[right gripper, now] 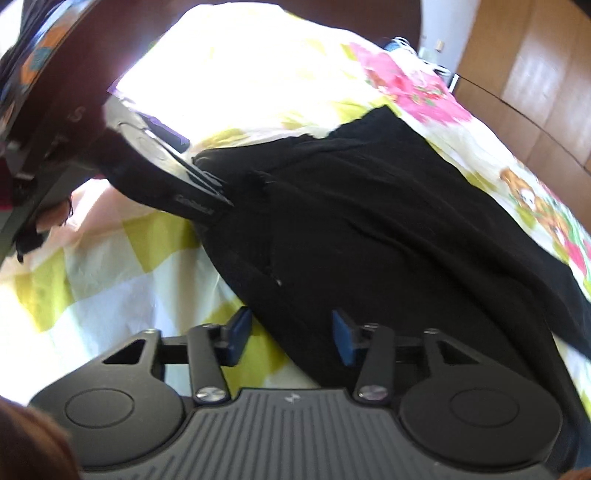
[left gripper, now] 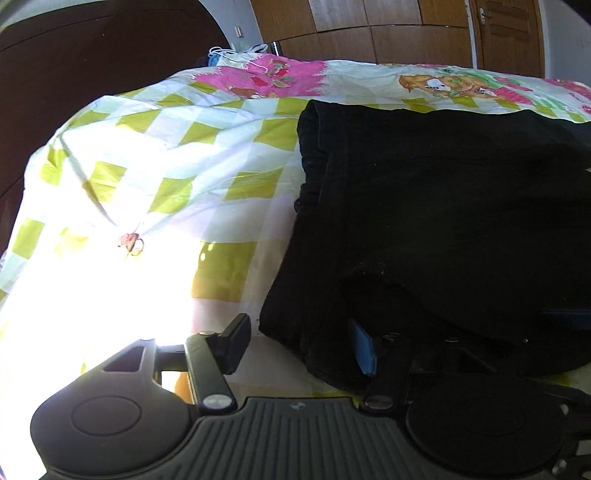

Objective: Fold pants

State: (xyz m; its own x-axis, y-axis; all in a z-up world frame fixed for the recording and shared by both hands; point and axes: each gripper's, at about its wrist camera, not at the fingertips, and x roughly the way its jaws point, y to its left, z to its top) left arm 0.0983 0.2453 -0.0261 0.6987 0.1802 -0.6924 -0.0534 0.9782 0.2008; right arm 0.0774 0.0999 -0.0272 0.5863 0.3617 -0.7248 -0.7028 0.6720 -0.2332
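Black pants (left gripper: 443, 206) lie folded in a thick stack on the checked bedsheet (left gripper: 155, 155). Left gripper (left gripper: 301, 345) sits at the stack's near corner, jaws apart, cloth edge between the pads but not pinched. Right gripper (right gripper: 291, 338) is at the near edge too, jaws apart, cloth in the gap, pads not pressing. Wooden wardrobe (left gripper: 369, 26) stands behind the bed.

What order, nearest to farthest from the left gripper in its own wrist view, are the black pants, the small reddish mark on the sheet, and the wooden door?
From the left gripper:
1. Black pants, right at the fingertips, to the right.
2. Reddish mark, on the sheet, to the left.
3. Wooden door, far wall, top right.
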